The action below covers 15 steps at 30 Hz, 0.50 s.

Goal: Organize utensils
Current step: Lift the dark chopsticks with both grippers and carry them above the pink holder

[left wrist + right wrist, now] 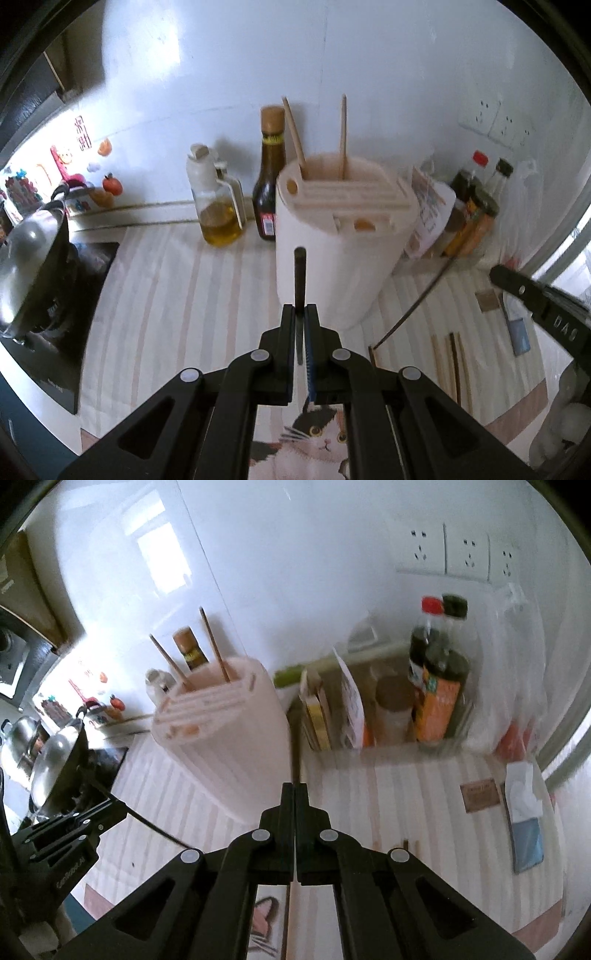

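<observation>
A cream utensil holder [340, 236] stands on the striped mat with two wooden chopsticks [342, 136] upright in its back slot; it also shows in the right wrist view [225, 738]. My left gripper [300, 310] is shut on a dark chopstick [299, 280] that points up in front of the holder. My right gripper [295, 790] is shut on a dark chopstick [295, 749] just right of the holder. That chopstick also shows in the left wrist view [417, 302]. More chopsticks [454, 365] lie on the mat at the right.
Sauce and oil bottles [269, 177] stand behind the holder against the white wall. More bottles and packets [436, 686] crowd the back right. A wok [29, 266] sits on the stove at the left. A tissue pack [524, 812] lies at the right.
</observation>
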Each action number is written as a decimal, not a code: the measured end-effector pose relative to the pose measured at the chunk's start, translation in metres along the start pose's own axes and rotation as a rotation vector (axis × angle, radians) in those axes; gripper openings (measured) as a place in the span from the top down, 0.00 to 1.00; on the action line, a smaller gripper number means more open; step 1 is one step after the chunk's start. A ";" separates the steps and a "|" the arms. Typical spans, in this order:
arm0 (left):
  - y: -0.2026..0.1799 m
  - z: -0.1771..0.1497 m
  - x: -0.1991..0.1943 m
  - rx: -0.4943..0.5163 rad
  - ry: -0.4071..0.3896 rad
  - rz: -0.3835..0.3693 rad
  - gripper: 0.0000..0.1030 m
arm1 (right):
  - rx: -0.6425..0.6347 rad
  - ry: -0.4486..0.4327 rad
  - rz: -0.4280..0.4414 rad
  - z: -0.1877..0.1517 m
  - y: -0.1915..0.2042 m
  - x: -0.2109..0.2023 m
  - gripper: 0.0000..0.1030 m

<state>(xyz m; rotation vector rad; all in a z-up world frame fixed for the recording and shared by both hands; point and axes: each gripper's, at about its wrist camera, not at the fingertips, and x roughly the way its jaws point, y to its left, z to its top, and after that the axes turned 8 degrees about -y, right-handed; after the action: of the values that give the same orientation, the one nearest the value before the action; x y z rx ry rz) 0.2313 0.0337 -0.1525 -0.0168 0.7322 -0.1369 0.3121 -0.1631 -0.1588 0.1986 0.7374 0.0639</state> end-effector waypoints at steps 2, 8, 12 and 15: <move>0.003 0.005 0.001 -0.007 -0.011 0.011 0.98 | 0.003 0.023 0.020 0.004 0.001 0.005 1.00; 0.010 0.012 0.013 -0.025 -0.026 0.079 0.98 | 0.250 0.187 0.098 -0.014 -0.040 0.061 0.97; 0.015 0.016 0.028 -0.025 -0.020 0.134 0.98 | 0.362 0.207 0.067 -0.028 -0.067 0.092 0.73; 0.020 0.020 0.041 -0.024 -0.008 0.182 0.98 | 0.378 0.213 0.046 -0.029 -0.074 0.114 0.72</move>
<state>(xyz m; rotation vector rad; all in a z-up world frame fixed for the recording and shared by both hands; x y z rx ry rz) 0.2772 0.0472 -0.1668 0.0268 0.7235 0.0461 0.3762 -0.2169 -0.2701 0.5760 0.9547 -0.0116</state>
